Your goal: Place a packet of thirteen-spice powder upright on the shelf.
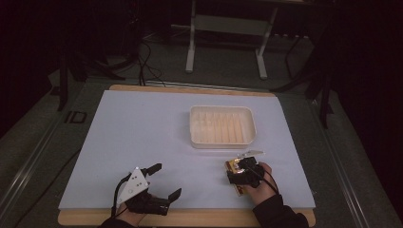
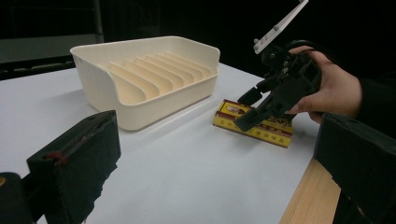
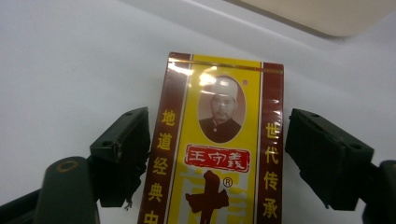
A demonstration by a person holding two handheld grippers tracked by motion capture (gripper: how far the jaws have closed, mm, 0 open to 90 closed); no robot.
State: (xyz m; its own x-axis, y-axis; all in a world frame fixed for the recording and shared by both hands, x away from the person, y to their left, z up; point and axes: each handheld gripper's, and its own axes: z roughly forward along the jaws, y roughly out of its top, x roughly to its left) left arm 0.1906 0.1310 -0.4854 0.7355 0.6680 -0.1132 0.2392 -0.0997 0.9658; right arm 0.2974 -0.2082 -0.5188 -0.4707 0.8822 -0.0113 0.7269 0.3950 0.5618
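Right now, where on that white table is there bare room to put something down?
The whole left half of the white sheet is bare, from the far edge down to the left tool. A narrow strip runs right of the cream tray. It is crowded between the tray's near wall and the right tool, whose jaws straddle the yellow box.
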